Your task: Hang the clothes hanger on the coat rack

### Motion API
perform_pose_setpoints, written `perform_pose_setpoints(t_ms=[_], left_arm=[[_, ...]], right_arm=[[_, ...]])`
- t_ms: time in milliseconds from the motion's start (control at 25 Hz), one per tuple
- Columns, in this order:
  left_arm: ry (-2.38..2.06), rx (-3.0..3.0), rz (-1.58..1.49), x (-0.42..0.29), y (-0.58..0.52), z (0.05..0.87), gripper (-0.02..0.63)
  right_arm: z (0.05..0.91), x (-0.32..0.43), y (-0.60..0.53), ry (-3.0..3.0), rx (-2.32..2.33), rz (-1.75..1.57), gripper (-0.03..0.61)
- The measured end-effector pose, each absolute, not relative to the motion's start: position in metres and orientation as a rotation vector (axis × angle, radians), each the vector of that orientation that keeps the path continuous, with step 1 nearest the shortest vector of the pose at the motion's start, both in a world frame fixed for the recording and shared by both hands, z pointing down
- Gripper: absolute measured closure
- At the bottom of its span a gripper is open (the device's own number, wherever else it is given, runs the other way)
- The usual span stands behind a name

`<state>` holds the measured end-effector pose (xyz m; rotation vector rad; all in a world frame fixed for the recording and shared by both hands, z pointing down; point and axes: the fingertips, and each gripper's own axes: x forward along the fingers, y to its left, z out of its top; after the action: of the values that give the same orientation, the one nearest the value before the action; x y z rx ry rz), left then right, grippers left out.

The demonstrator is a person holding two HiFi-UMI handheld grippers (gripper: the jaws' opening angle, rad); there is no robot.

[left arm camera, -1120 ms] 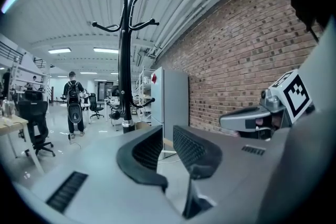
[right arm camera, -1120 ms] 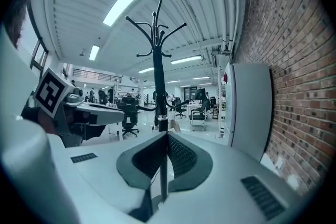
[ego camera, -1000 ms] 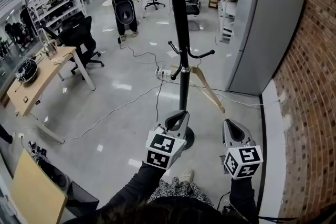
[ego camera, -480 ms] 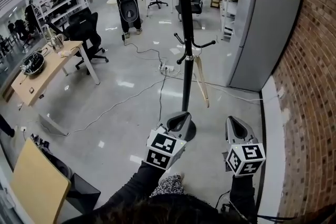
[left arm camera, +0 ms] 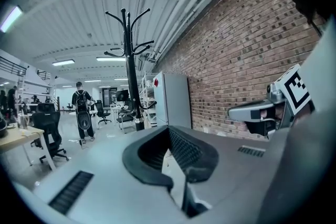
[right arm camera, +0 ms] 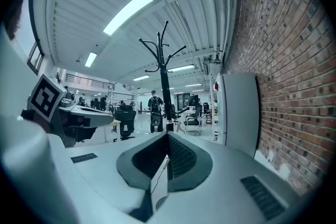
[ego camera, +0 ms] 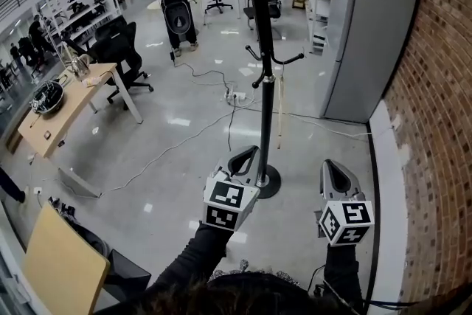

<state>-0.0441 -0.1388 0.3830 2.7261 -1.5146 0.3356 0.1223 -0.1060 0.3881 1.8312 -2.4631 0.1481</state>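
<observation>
A black coat rack (ego camera: 265,70) stands on a round base just ahead of me; it also shows in the left gripper view (left arm camera: 127,71) and the right gripper view (right arm camera: 164,86). A wooden clothes hanger (ego camera: 279,114) hangs from one of its lower hooks, seen edge-on as a thin pale strip. My left gripper (ego camera: 247,156) is shut and empty, its tip close to the pole's foot. Right of the rack my right gripper (ego camera: 333,170) is also shut, with nothing between its jaws. Neither gripper touches the hanger.
A tall grey cabinet (ego camera: 365,33) stands against the brick wall (ego camera: 435,99) on the right. Cables and a power strip (ego camera: 236,94) lie on the floor behind the rack. At left are a wooden desk (ego camera: 63,103) and an office chair (ego camera: 114,48); a person with a backpack (ego camera: 173,0) stands far back.
The hanger has swung round on its hook from a broad side view to edge-on. Both grippers have drifted a little, away from the hanger, and the view has shifted.
</observation>
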Motion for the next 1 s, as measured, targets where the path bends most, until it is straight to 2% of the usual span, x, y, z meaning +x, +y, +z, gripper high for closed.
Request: perform_pose_setpoints(t_ms=[440, 1000], left_arm=[[-1.450, 2.719, 0.358, -0.058, -0.142, 0.396, 0.606], [-1.390, 2.718, 0.375, -0.053, -0.138, 0.402, 0.606]], right_arm=[[0.386, 0.081, -0.103, -2.483, 1.779, 0.133, 0.569], [0.383, 0.071, -0.091, -2.475, 1.724, 0.129, 0.569]])
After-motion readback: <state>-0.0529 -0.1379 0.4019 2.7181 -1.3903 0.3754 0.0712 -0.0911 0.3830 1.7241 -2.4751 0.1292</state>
